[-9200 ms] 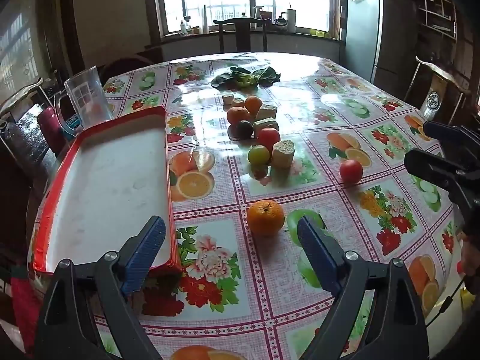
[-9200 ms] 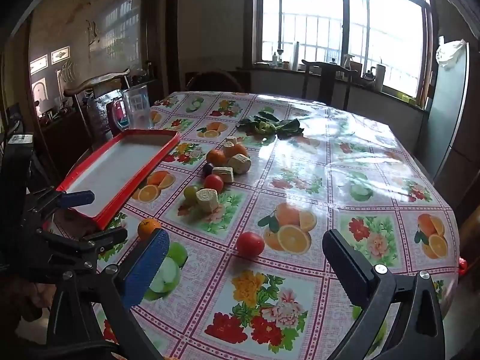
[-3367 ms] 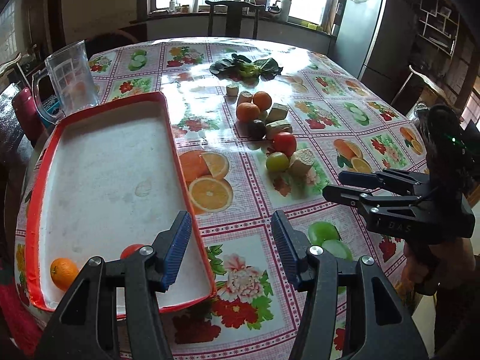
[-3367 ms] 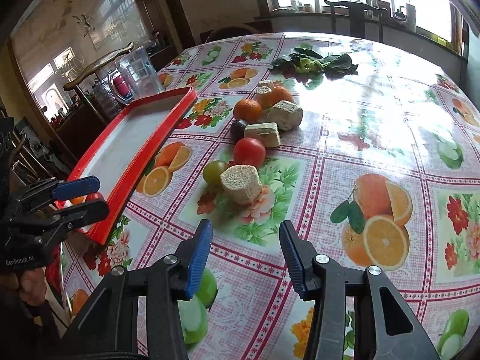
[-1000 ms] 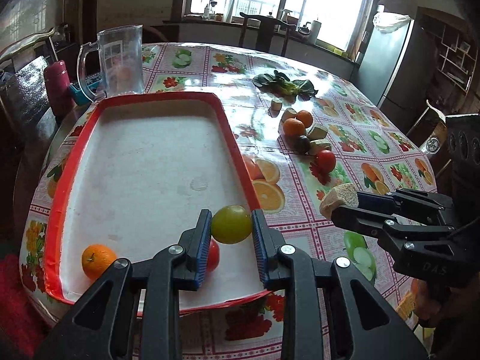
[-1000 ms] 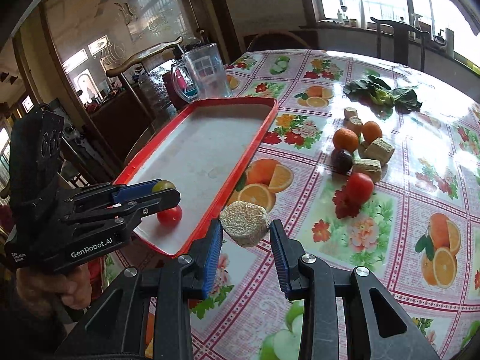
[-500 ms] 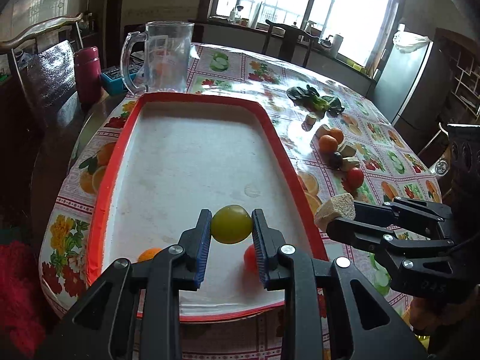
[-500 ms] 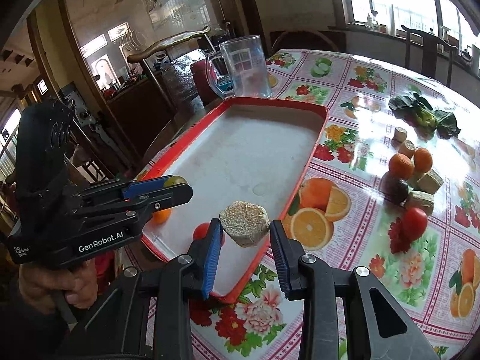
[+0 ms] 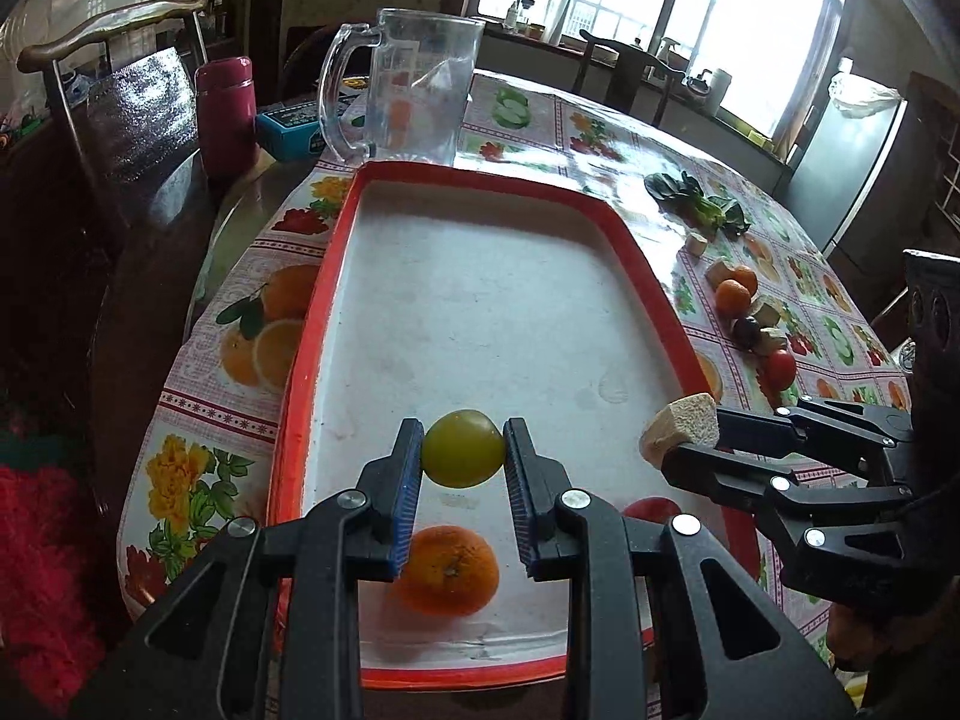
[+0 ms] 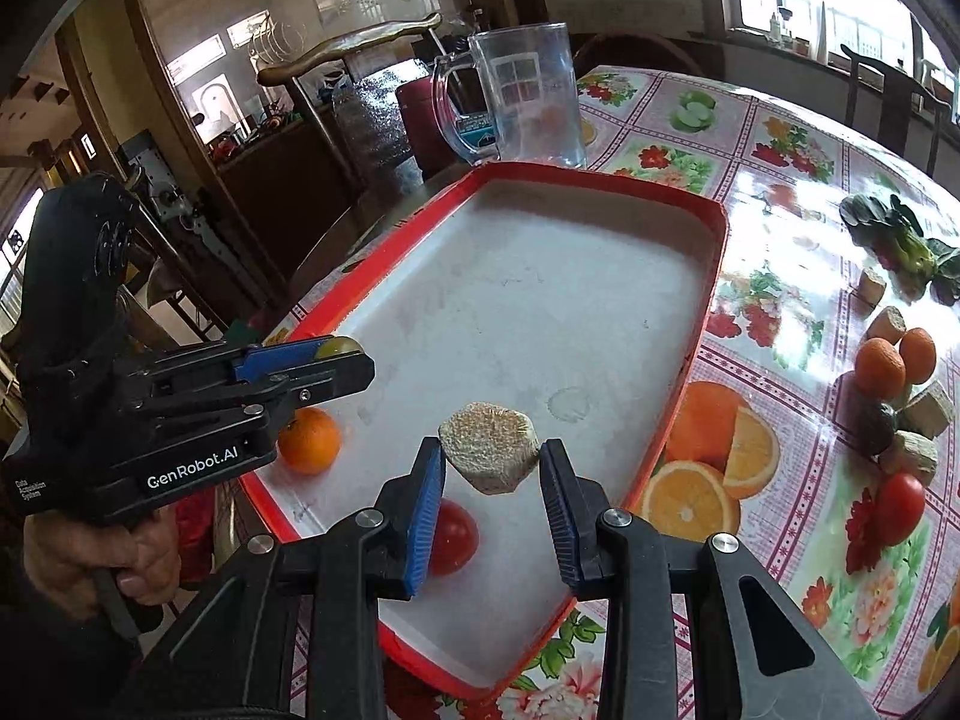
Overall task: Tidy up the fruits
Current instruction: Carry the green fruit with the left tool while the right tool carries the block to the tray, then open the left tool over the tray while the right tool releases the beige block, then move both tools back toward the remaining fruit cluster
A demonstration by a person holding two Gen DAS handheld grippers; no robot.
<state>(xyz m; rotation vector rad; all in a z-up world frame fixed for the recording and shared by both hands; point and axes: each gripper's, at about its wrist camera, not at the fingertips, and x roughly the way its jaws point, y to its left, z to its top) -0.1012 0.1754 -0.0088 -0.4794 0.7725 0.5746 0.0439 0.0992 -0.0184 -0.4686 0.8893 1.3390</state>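
Green fruit [image 9: 462,449] between left jaws

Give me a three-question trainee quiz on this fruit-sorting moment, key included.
1. True or false: the left gripper is shut on the green fruit.
2. What does the right gripper hold? A) tomato B) tan porous chunk C) orange
3. Fill in: an orange and a ___ already lie in the red tray.

Key: 1 true; 2 B; 3 tomato.
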